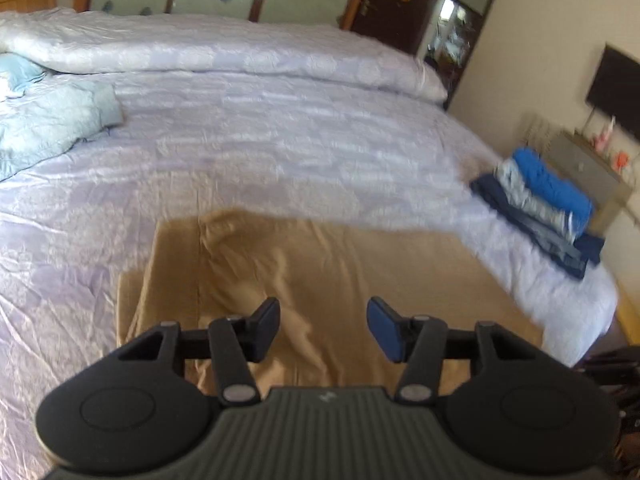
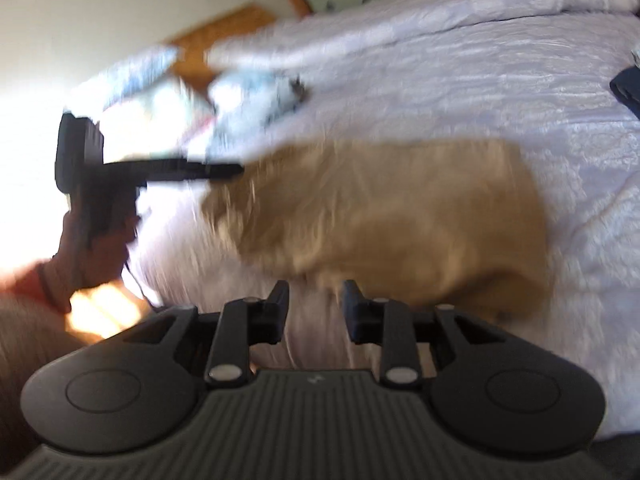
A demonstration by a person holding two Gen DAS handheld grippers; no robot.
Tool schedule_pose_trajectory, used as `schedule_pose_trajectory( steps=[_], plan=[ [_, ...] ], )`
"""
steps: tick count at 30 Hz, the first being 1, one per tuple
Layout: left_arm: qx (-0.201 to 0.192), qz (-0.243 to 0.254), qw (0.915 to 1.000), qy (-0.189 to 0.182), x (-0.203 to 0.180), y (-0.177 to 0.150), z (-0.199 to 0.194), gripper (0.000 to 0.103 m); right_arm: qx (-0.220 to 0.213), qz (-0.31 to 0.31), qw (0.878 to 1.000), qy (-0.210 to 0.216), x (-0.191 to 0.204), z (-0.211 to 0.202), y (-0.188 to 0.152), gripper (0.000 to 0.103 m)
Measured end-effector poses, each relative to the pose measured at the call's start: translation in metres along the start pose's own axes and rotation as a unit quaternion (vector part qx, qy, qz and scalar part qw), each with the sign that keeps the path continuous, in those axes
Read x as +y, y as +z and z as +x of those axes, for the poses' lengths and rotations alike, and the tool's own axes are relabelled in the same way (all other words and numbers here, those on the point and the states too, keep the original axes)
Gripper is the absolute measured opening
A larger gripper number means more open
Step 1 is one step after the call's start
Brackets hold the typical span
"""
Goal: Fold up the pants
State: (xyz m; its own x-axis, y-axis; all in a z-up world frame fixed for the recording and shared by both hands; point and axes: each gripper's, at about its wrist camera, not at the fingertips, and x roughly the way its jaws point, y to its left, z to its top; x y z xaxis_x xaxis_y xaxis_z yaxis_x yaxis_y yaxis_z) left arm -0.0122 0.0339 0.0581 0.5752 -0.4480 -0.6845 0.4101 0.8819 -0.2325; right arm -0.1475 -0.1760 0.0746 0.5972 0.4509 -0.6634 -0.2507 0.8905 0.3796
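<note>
Tan pants point(image 1: 320, 276) lie folded flat on the white bedspread point(image 1: 248, 152) near the bed's front edge. My left gripper point(image 1: 323, 328) hovers above their near part, open, with nothing between its fingers. In the blurred right wrist view the same tan pants point(image 2: 392, 208) spread across the bed. My right gripper point(image 2: 316, 308) is open just short of their near edge, over white sheet, holding nothing. The left gripper point(image 2: 236, 170) shows there from the side, held by a hand point(image 2: 92, 248), its tips at the pants' left end.
A stack of folded clothes point(image 1: 540, 208), blue on top, sits at the bed's right edge. A light-blue crumpled garment point(image 1: 52, 124) lies at the left. A rolled quilt point(image 1: 224, 52) runs along the far side. A dresser point(image 1: 588, 172) and wall screen point(image 1: 616, 88) stand at the right.
</note>
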Motion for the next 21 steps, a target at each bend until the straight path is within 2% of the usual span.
schedule_pose_trajectory(
  steps=[2,4,6,9,14,15,16,17,19,21],
  plan=[
    [0.031,0.007,0.9989,0.034,0.004,-0.004,0.023,0.048,0.015,-0.018,0.999,-0.028,0.005,0.014,-0.01,0.033],
    [0.047,-0.01,0.9972,0.058,0.017,-0.001,0.04,0.044,0.008,-0.025,0.999,-0.03,0.004,0.027,-0.009,0.033],
    [0.056,-0.052,0.9957,0.052,0.032,0.009,0.049,0.045,-0.011,-0.044,0.998,-0.052,0.007,0.038,-0.004,0.033],
    [0.082,-0.1,0.99,0.055,0.045,0.025,0.059,0.044,-0.026,-0.076,0.995,-0.06,0.011,0.056,0.009,0.034],
    [0.105,-0.065,0.9888,0.084,0.036,0.03,0.07,0.045,-0.03,-0.124,0.989,-0.07,0.018,0.074,0.017,0.041],
    [0.107,-0.063,0.9884,0.087,0.035,0.031,0.071,0.045,-0.024,-0.123,0.989,-0.072,0.016,0.078,0.018,0.039],
    [0.109,-0.064,0.9879,0.09,0.035,0.031,0.072,0.045,-0.014,-0.121,0.99,-0.075,0.014,0.083,0.02,0.022],
    [0.111,-0.066,0.9875,0.091,0.035,0.032,0.072,0.045,-0.003,-0.121,0.99,-0.076,0.013,0.085,0.019,0.011],
    [0.115,-0.067,0.9871,0.09,0.036,0.033,0.072,0.045,0.007,-0.113,0.992,-0.064,0.012,0.08,0.02,0.006],
    [0.117,-0.067,0.9872,0.085,0.038,0.033,0.072,0.045,0.016,-0.108,0.993,-0.041,0.013,0.065,0.019,0.005]
  ],
)
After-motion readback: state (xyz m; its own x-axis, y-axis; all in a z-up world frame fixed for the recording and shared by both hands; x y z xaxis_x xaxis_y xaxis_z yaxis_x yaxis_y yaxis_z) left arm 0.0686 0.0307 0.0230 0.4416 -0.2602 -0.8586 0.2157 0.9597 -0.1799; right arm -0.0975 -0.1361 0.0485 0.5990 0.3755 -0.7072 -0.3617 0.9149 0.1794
